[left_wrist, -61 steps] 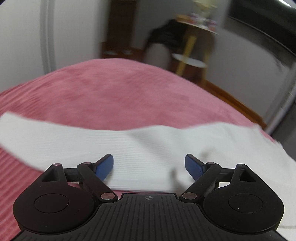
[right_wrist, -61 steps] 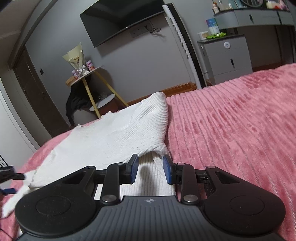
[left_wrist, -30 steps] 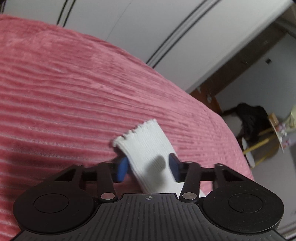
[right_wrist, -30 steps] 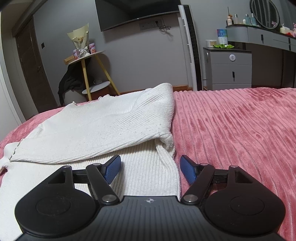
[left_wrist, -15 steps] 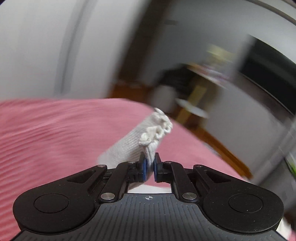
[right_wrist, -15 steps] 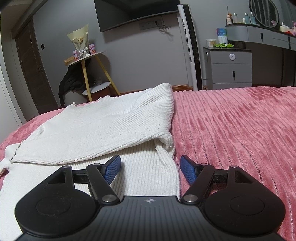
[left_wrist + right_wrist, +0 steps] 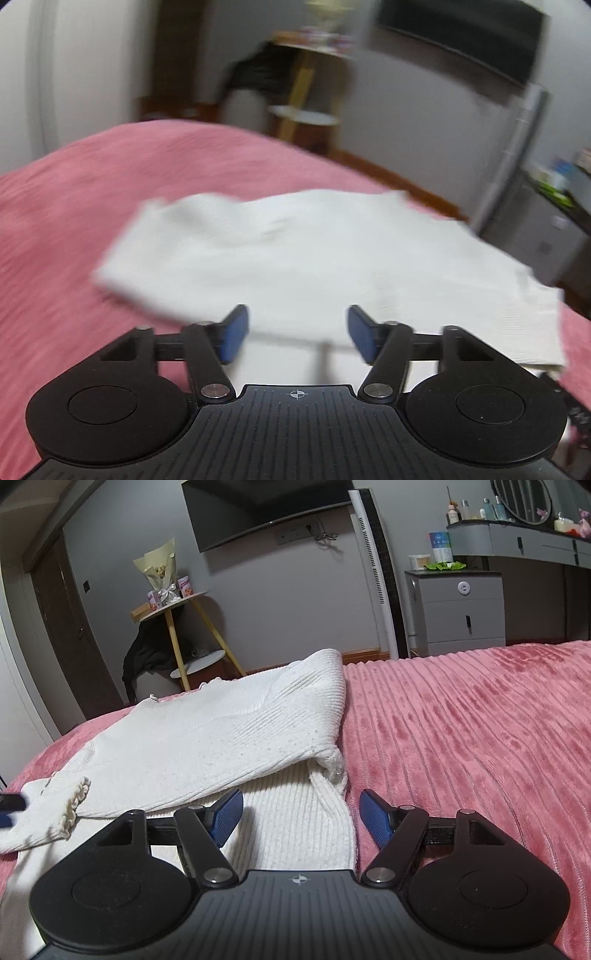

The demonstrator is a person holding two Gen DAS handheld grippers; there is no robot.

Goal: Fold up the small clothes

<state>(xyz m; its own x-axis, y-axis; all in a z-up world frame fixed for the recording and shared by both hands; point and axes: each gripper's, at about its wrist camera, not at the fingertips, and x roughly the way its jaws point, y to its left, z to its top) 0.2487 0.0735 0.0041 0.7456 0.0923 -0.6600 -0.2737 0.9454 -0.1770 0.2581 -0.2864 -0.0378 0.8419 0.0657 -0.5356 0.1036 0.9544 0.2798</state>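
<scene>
Right now we have both tools free of cloth. Nearest us in the left wrist view, the left hand-held gripper (image 7: 297, 334) is spreading its jaws with nothing pinched between them; the white sweater (image 7: 295, 258) lies just ahead of its blue pads (image 7: 234, 334), blurred by motion. In the right wrist view, the right hand-held gripper (image 7: 301, 818) hovers released over the near hem of the white sweater (image 7: 221, 738), its jaws easing slightly inward without touching the knit.

A little further out, a sleeve with a frilled cuff (image 7: 75, 801) lies laid across the body of the garment at the left, and the other side is already folded inward, making a straight edge along the pink bedspread (image 7: 461, 738). The sweater rests flat on the bed, reaching toward its far edge.

We judge the sleeve fold as just set down, so the step in hand is tidying it and preparing the next fold. To do that well, we should pinch only the hem corners, lift both together, keep the folded sleeves from sliding, and carry the hem evenly toward the collar.

Beyond the bed stands a small side table (image 7: 173, 602).
</scene>
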